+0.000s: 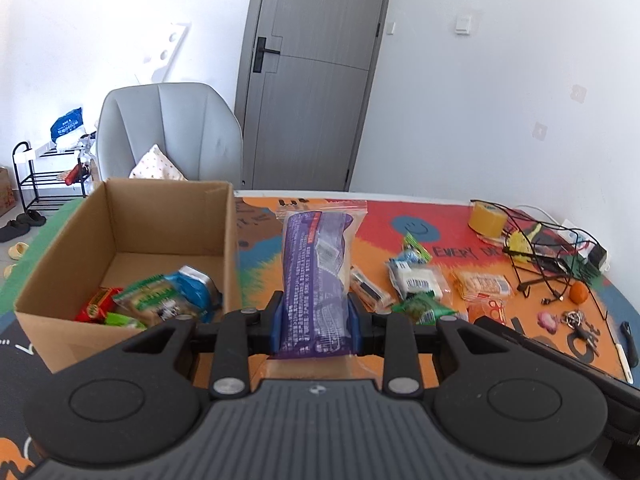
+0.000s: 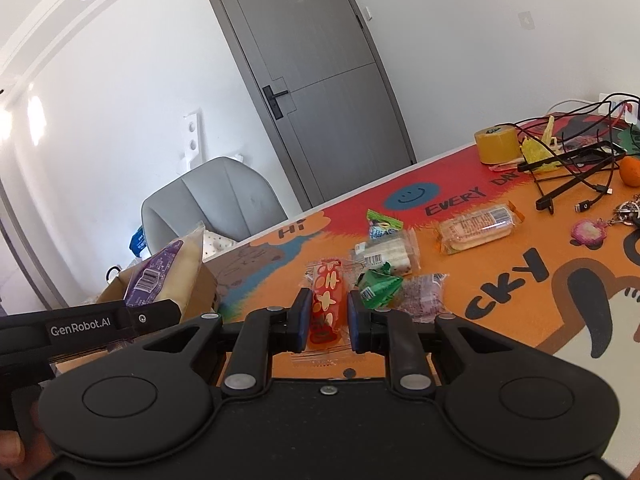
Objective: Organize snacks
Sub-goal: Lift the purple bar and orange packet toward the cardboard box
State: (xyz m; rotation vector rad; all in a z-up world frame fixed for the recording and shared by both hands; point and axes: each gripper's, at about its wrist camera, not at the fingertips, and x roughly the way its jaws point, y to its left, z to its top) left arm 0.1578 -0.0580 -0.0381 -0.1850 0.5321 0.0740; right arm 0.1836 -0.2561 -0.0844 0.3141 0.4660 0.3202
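Observation:
My left gripper (image 1: 315,320) is shut on a purple snack bag (image 1: 316,268) in a clear zip pouch, held above the table just right of an open cardboard box (image 1: 168,216) that holds several snacks (image 1: 160,300). The purple bag also shows in the right wrist view (image 2: 164,276), over the box (image 2: 120,292). My right gripper (image 2: 329,320) has its jaws close on both sides of a red and orange snack pack (image 2: 328,304) lying on the table. Loose snacks lie beyond: a green packet (image 2: 378,290), a white biscuit pack (image 2: 388,254), an orange-wrapped cracker pack (image 2: 476,228).
The table has a colourful printed mat (image 2: 520,272). At the right are a yellow tape roll (image 2: 498,142), tangled black cables (image 2: 572,168), an orange fruit (image 2: 630,170), keys and a pink charm (image 2: 588,232). A grey chair (image 1: 168,132) and a grey door (image 1: 312,72) stand behind.

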